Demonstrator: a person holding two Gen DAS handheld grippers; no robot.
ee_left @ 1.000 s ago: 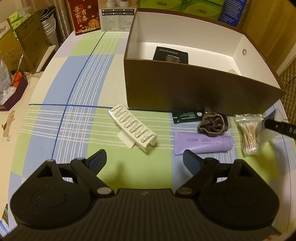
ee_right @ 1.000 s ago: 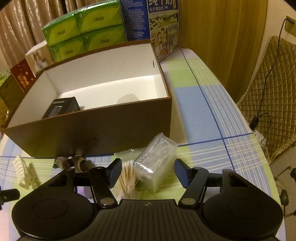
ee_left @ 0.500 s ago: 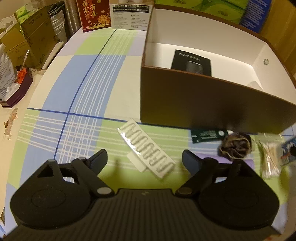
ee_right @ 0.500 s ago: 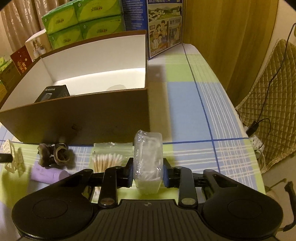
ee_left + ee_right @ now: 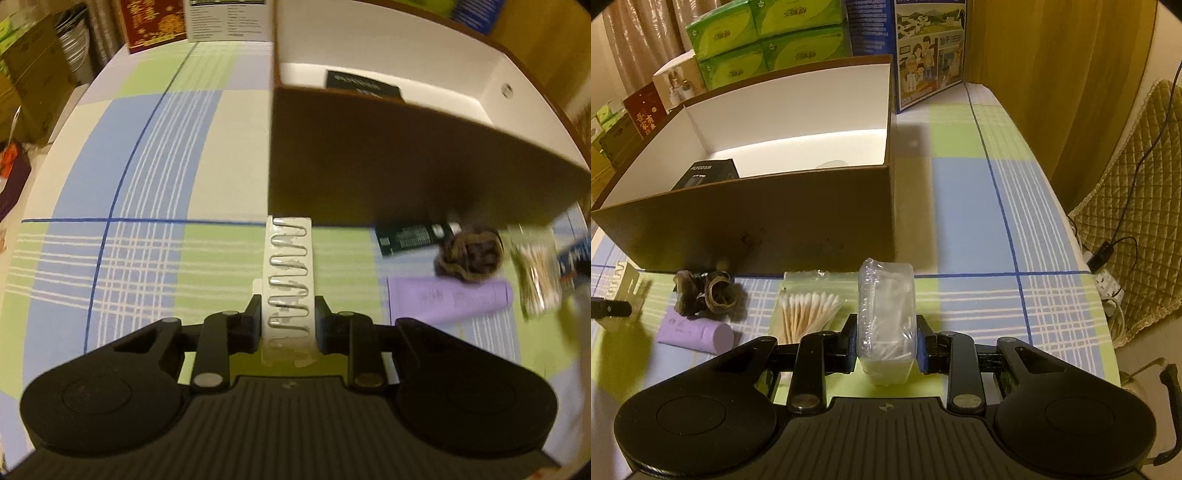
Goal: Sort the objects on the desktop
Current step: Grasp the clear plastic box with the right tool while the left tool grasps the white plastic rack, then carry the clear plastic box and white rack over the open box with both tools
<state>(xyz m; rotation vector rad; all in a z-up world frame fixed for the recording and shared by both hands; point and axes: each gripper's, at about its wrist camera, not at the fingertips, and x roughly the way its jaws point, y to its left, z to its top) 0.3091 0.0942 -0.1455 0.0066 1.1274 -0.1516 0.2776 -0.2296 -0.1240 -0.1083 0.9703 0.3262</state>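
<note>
Already clamped: left gripper (image 5: 287, 320) pinching white ridged strip (image 5: 289, 266) lengthwise, brown box (image 5: 406, 162) at 1 o'clock. Rightward, right gripper (image 5: 886, 341) squeezing clear packet (image 5: 886, 306) broadside, box (image 5: 757, 221) at 11 o'clock; both probably gripped for dropping inside.

Green tissue packs (image 5: 764, 40) are stacked behind the table, with a blue picture box (image 5: 929, 48) standing upright just beside them on the checked tablecloth (image 5: 971, 206). Further left sit a white carton (image 5: 677, 81) and a red box with gold characters (image 5: 644, 112); the same red box (image 5: 153, 24) stands next to a white printed label card (image 5: 227, 18) in the left view. A quilted chair cushion (image 5: 1137, 221) stands off the table's edge, a black cable (image 5: 1145, 147) trailing to a white power strip (image 5: 1108, 284). Yellowish curtains (image 5: 1052, 74) hang behind.
</note>
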